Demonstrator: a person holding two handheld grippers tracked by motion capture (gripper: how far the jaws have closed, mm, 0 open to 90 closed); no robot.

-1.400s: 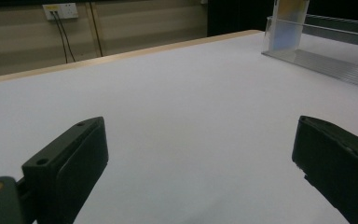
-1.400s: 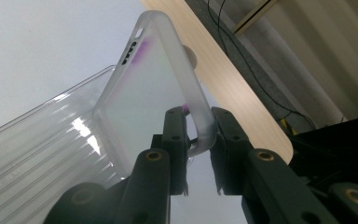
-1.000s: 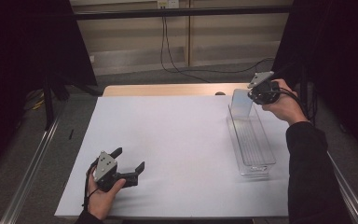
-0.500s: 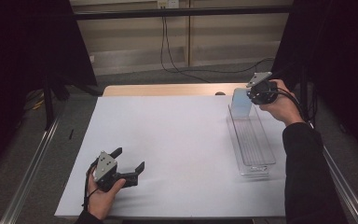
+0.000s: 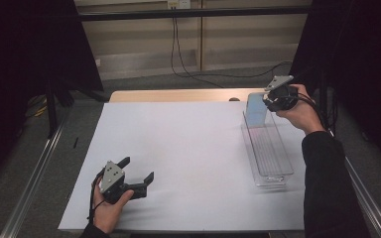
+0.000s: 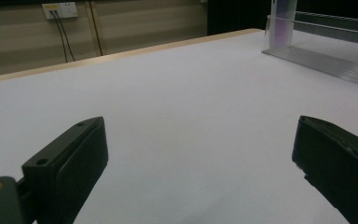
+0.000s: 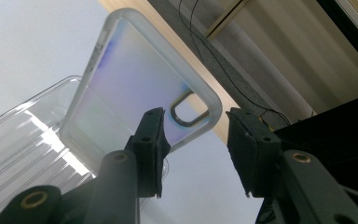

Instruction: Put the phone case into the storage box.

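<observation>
A translucent phone case (image 5: 255,110) with a bluish sheen stands upright at the far end of a long clear plastic tray (image 5: 273,158) on the right of the table. My right gripper (image 5: 268,102) is right beside the case's top. In the right gripper view its jaws have just been opening; the case's camera-hole corner (image 7: 191,109) sits in the gap of the gripper (image 7: 196,140), and the pads are apart from it. My left gripper (image 5: 139,169) rests open on the white table top at the front left, nothing between its jaws (image 6: 200,158).
The white sheet (image 5: 188,148) covers the table, with a wooden edge (image 5: 178,95) at the far side. The left gripper view has the case (image 6: 284,23) and tray (image 6: 326,60) far off at the upper right. Metal rails run along both sides.
Both hands keep their places. The case stays upright at the tray's far end, and the right gripper's jaws look slightly wider apart.
</observation>
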